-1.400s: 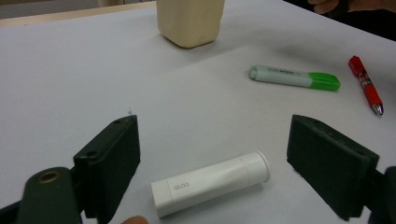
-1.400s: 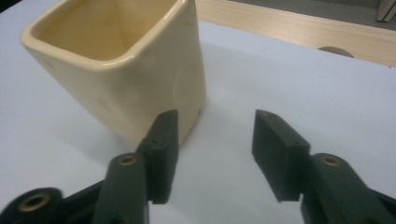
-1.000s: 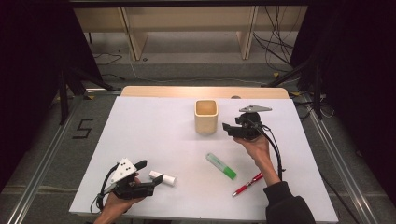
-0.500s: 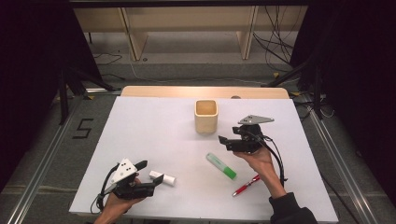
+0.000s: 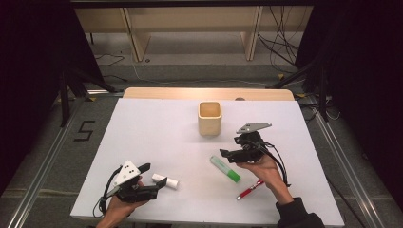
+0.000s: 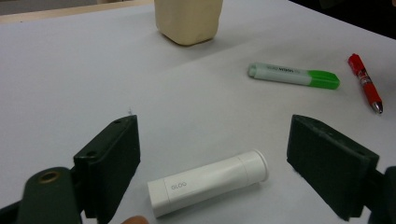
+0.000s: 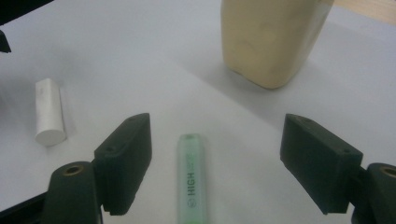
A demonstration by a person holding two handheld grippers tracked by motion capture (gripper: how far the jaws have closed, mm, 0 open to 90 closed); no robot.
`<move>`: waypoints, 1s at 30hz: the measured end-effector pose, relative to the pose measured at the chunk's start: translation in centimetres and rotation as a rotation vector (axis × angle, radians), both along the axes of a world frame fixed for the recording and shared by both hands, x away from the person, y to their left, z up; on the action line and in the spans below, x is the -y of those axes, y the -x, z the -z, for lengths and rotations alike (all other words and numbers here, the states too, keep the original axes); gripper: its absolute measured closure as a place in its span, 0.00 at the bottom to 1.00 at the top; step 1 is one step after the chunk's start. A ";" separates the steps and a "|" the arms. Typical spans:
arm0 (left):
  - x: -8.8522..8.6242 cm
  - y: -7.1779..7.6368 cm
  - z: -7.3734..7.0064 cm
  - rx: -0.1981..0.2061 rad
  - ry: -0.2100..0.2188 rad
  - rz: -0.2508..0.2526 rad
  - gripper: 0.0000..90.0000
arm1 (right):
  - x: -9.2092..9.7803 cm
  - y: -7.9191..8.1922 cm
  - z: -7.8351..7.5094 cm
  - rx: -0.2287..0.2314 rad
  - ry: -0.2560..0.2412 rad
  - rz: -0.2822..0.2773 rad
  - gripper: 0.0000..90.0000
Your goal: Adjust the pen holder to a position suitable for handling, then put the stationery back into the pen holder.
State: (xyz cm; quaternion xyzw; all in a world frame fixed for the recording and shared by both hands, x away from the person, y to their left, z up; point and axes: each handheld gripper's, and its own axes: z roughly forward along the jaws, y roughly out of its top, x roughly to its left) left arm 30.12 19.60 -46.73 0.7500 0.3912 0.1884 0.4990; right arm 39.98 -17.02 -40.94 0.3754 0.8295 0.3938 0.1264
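A white glue stick [image 5: 165, 181] lies near the table's front left, and my left gripper [image 5: 156, 176] stands open around it. In the left gripper view the glue stick [image 6: 210, 182] lies flat between the two wide-apart jaws of that gripper [image 6: 215, 140], touching neither. A green highlighter [image 5: 225, 169] lies right of centre. My right gripper [image 5: 229, 150] hovers open just behind it. The right gripper view has the highlighter [image 7: 190, 182] lying lengthwise between the spread jaws of that gripper [image 7: 217, 144]. A red pen [image 5: 250, 189] lies to the highlighter's right.
A cream square cup [image 5: 209, 118] stands upright at the middle back of the white table [image 5: 157, 128]. It rises beyond the highlighter in the right gripper view as the cup [image 7: 271, 39]. A wooden strip [image 5: 166, 92] edges the table's far side.
My right gripper has come away from beside the cup, toward the person and lower, and now sits over the highlighter's end. The left gripper and the glue stick have stayed put.
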 end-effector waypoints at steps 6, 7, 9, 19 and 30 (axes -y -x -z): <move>-0.1 0.0 0.0 -0.002 0.003 -0.003 0.19 | -0.2 0.5 -0.2 -0.030 0.003 -0.026 0.26; -0.1 0.0 0.0 -0.003 0.003 -0.004 0.19 | -0.2 0.5 -0.1 -0.033 0.006 -0.029 0.26; -0.2 0.0 0.0 -0.002 0.004 -0.003 0.19 | -0.2 0.7 -0.1 -0.039 0.021 -0.033 0.26; -0.2 0.1 -0.1 0.003 0.003 -0.001 0.19 | -0.2 1.4 0.8 -0.076 0.086 -0.040 0.25; -0.3 0.1 0.0 0.001 -0.002 -0.002 0.19 | -0.7 1.5 2.0 -0.112 0.194 -0.046 0.26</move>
